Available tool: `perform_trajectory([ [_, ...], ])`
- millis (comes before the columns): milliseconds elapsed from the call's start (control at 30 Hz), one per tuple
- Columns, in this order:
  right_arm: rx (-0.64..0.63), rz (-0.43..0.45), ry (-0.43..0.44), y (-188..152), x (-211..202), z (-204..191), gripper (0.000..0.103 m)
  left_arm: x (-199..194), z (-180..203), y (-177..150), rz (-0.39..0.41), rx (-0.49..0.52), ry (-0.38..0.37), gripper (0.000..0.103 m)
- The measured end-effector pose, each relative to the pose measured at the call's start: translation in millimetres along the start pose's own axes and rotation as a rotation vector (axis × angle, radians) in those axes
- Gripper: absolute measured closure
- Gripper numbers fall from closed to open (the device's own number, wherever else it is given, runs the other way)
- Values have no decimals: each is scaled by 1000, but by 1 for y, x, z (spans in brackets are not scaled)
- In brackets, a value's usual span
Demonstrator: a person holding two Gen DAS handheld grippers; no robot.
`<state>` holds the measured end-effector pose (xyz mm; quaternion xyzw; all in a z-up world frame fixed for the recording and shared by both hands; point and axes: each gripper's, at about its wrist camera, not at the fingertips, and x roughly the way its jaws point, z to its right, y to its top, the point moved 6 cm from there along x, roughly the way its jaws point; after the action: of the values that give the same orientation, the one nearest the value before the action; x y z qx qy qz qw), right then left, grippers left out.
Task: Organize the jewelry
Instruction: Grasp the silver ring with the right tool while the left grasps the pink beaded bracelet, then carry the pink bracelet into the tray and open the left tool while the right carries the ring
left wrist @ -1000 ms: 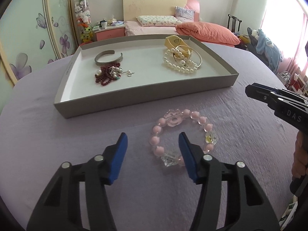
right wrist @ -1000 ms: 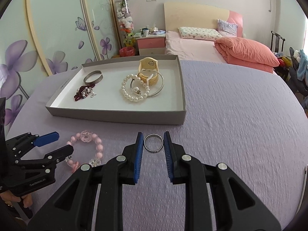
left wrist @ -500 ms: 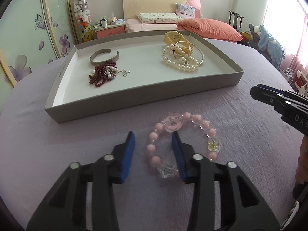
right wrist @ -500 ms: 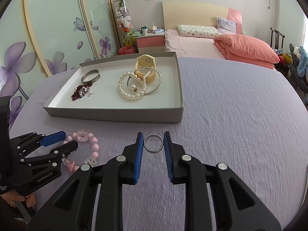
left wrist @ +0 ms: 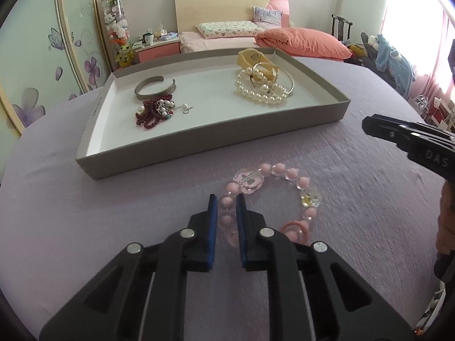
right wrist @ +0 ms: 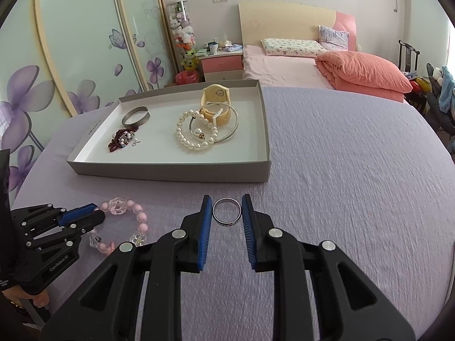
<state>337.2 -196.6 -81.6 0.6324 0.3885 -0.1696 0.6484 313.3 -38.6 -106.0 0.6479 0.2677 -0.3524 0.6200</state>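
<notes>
Left wrist view: the left tool (left wrist: 226,209) is closing its jaws on the near-left side of the pink bead bracelet (left wrist: 273,199), whose beads sit between the blue pads; the bracelet lies on the lavender-covered counter (left wrist: 85,227), just in front of the grey tray (left wrist: 199,139). The tray holds a silver cuff (left wrist: 155,88), dark red beads (left wrist: 153,112), a pearl bracelet (left wrist: 260,91) and a cream watch (left wrist: 254,58). Right wrist view: the right tool (right wrist: 226,213) is clenched on a metal ring (right wrist: 226,211), one pad touching each side, near the tray's front wall. The left tool appears at far left on the pink bracelet.
</notes>
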Motion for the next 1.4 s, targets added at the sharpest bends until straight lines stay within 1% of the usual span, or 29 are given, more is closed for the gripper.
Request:
perform_trajectory([
  [133, -6, 11, 4, 2, -5, -4, 81, -19, -3, 3, 37, -7, -17, 90],
  [433, -14, 32, 15, 8, -15, -13, 81, -66, -7, 21, 148, -27, -60, 90],
  [733, -22, 53, 25, 15, -21, -21, 81, -99, -23, 43, 234, -58, -52, 90],
  [867, -30, 68, 33, 22, -23, -26, 81, -113, -36, 58, 276, -85, -40, 90],
  [1133, -43, 86, 52, 31, -24, -35, 81, -120, -60, 83, 311, -129, 1, 90],
  [1400, -47, 87, 55, 37, -18, -38, 81, -110, -77, 105, 316, -154, 25, 90],
])
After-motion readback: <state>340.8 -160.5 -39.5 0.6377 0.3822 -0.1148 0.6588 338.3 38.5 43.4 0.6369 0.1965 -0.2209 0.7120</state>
